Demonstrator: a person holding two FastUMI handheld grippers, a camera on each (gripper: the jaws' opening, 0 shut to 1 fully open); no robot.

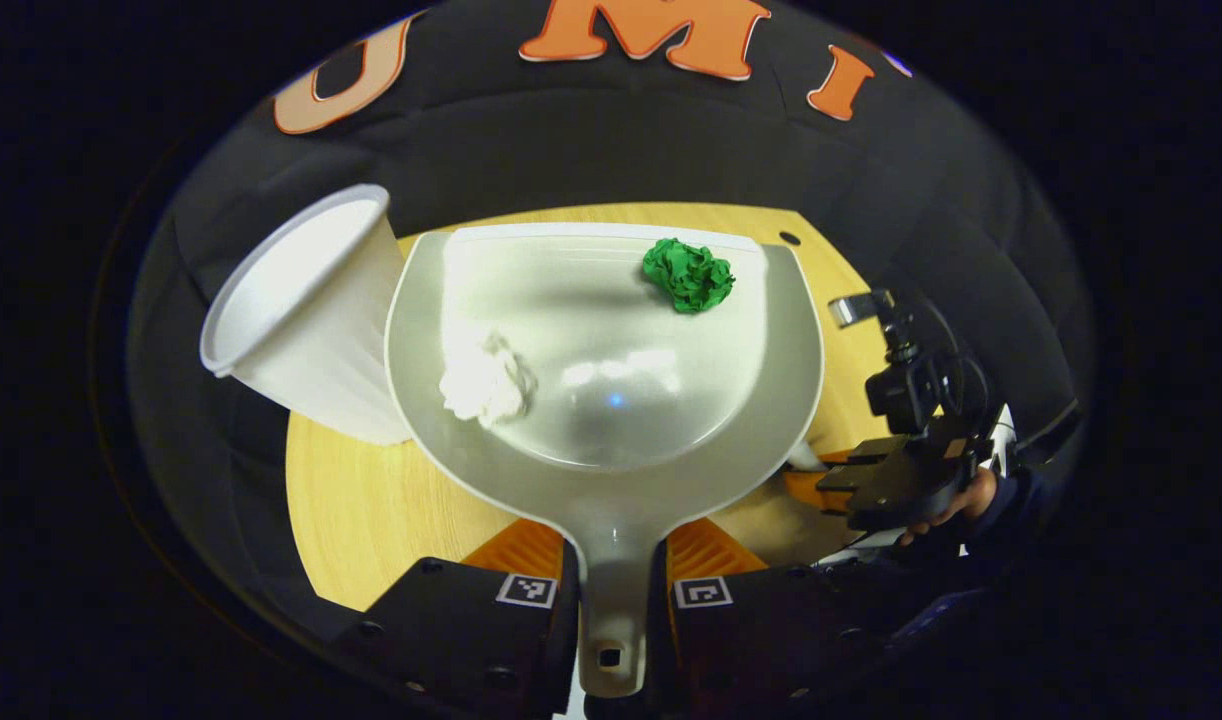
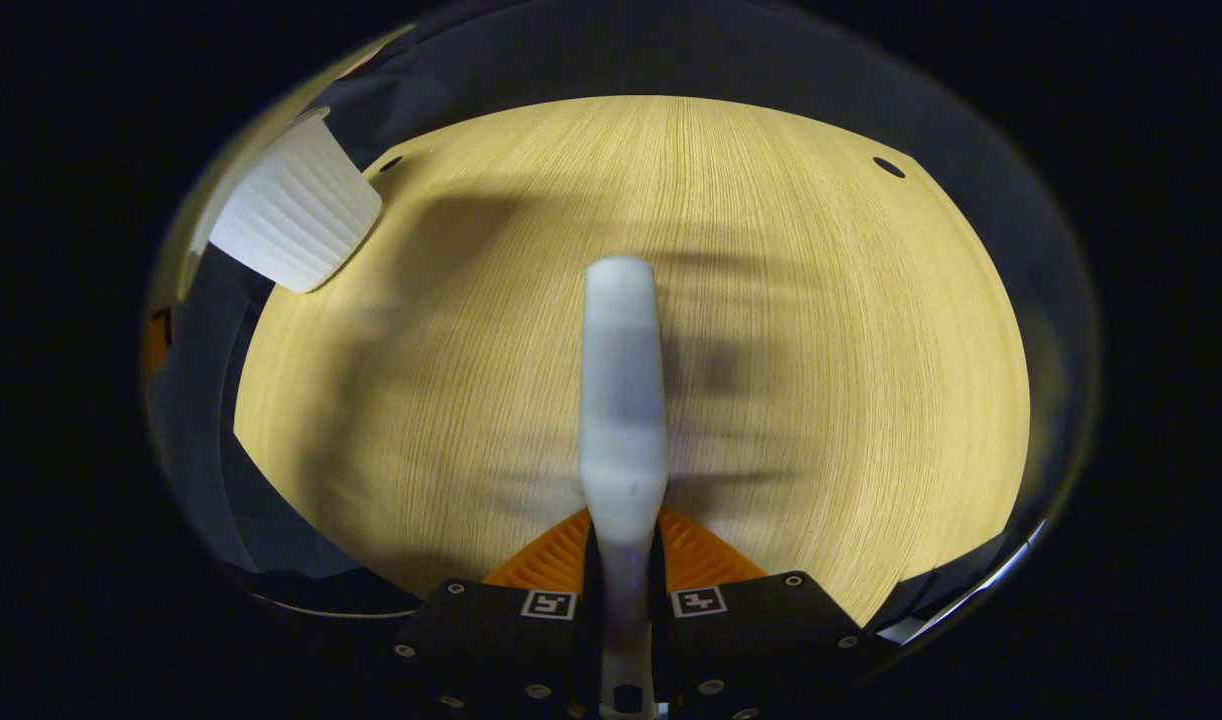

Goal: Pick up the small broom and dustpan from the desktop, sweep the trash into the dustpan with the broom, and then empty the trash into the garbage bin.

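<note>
In the left gripper view my left gripper (image 1: 611, 560) is shut on the handle of a pale grey dustpan (image 1: 611, 440), held above the wooden table (image 1: 371, 510). A green crumpled ball (image 1: 688, 274) lies near the pan's far lip, and a white crumpled ball (image 1: 487, 380) lies at its left side. The white garbage bin (image 1: 306, 305) stands just left of the pan, appearing tilted with its mouth to the upper left. In the right gripper view my right gripper (image 2: 623, 560) is shut on the white broom (image 2: 623, 400), whose handle points away over the table (image 2: 821, 350).
The other gripper (image 1: 911, 450), held by a hand (image 1: 961, 500), hangs at the right in the left gripper view. The bin (image 2: 291, 215) shows at the upper left of the right gripper view. Small holes (image 2: 888, 167) mark the table's far corners.
</note>
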